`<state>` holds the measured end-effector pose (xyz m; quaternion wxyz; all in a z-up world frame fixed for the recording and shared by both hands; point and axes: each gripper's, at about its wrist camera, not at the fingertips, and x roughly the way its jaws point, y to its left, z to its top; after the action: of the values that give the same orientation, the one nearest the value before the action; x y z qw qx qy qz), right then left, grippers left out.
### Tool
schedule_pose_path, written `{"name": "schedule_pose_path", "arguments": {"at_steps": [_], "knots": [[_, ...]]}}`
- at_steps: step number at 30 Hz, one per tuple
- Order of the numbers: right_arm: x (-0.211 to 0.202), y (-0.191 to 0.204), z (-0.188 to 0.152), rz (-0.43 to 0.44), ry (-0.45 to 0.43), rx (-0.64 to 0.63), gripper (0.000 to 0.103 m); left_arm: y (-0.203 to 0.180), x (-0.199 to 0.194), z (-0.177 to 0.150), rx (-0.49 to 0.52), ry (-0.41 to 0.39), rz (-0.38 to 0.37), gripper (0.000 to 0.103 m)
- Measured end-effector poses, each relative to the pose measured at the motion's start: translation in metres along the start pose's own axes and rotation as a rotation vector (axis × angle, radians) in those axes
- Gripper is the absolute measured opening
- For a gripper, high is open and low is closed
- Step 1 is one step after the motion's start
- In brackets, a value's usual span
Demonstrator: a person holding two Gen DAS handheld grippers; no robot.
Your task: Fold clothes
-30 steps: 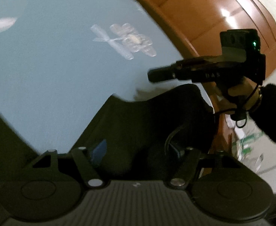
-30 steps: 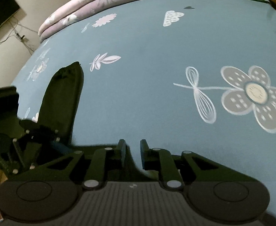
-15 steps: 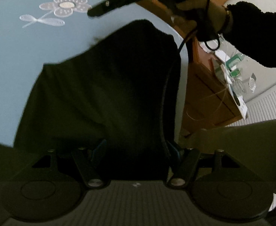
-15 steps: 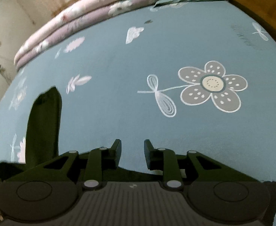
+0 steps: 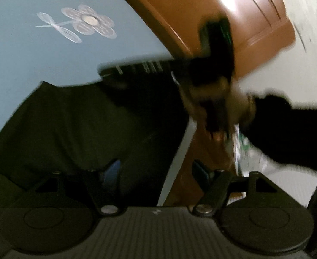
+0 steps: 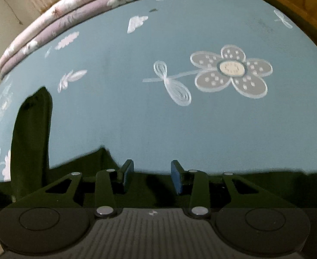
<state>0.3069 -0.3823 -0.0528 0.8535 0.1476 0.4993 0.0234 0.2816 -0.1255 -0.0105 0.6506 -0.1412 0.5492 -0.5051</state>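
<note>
Right gripper [image 6: 152,176] jaws have widened since earlier, empty over the dark garment [image 6: 31,142]; left gripper [image 5: 156,170] wide open, holding nothing, on the blue sheet [image 6: 180,129].

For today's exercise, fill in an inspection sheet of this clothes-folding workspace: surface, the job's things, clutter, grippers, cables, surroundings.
Surface: blue bedsheet with a printed flower.
Job's things: dark garment lying at the near edge of the bed, one narrow part stretched away over the sheet.
Clutter: nothing seen.
Grippers: left gripper open over the garment; right gripper open, blurred in the left view.
Cables: nothing clear.
Surroundings: folded floral quilts at the far edge; wooden bed frame; a dark sleeve.
</note>
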Motion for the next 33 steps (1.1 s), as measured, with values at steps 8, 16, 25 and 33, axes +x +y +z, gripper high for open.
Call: {"name": "schedule_pose_path", "arguments": {"at_steps": [8,16,25,33], "knots": [[-0.022,-0.009,-0.043,-0.029,0.053,-0.01,0.042,0.016,-0.031,0.007,-0.072,-0.146,0.115,0.071],[-0.029,-0.005,-0.07,0.005,0.083,0.034,0.042,0.046,0.004,0.025,0.174,-0.017,0.477,0.038],[-0.031,-0.002,-0.092,0.041,0.117,0.077,0.042,0.049,0.029,0.025,0.306,0.092,0.519,0.035],[-0.034,-0.002,-0.093,0.055,0.123,0.069,0.042,0.058,0.023,0.027,0.335,0.136,0.522,0.032]]}}
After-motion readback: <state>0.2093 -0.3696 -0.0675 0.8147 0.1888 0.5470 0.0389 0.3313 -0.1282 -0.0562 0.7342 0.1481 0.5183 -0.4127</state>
